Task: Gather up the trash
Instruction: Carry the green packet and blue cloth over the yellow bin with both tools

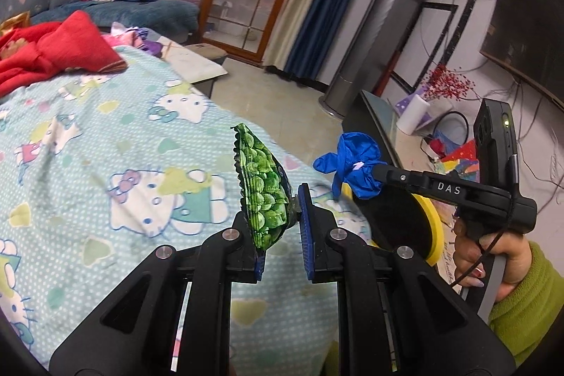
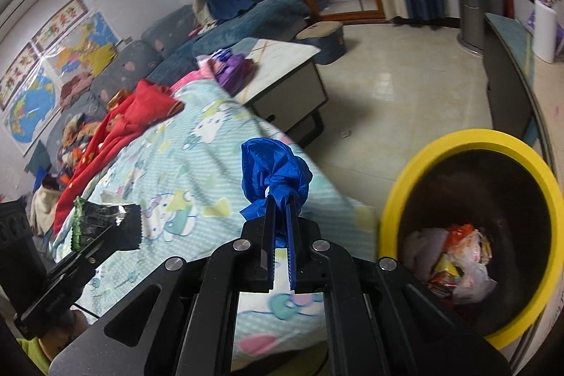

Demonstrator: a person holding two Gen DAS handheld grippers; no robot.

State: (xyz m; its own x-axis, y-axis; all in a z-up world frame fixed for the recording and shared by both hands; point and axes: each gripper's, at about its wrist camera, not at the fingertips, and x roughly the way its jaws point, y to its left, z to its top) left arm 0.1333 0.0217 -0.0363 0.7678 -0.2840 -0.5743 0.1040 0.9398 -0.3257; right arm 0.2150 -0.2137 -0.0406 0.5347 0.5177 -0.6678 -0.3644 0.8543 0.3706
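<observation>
Up above a bed [image 1: 105, 136] spread with a pale blue cartoon-cat sheet, both tools carry litter. The left hand-held gripper [image 1: 282, 217] holds a green snack packet [image 1: 262, 185] printed with peas; in the left wrist view the packet stands on edge between the blue pads, pinched at its lower end near the tip of the right-side pad, though the jaws look fairly wide lower down. From the right wrist view the same packet [image 2: 105, 221] shows its dark silvery back at the lower left, raised over the sheet near the bed's near edge. The right hand-held gripper [image 2: 281, 210] is drawn narrow on a crumpled blue plastic bag [image 2: 275, 173], which bunches out past the fingertips; in the left wrist view that bag [image 1: 352, 164] sits at the end of the other tool, with the person's right hand [image 1: 486, 263] in a green sleeve on the handle. Just beside the bed's near corner, to the right, stands a black bin with a yellow rim [image 2: 469, 138], and inside it lie wrappers and pale plastic bags [image 2: 454, 259]. The blue bag hangs left of the rim, over the bed's edge rather than over the bin's mouth. Farther along the bed lies a red garment [image 2: 141, 115], and beyond it a pile of purple and pink cloth [image 2: 229, 66].
</observation>
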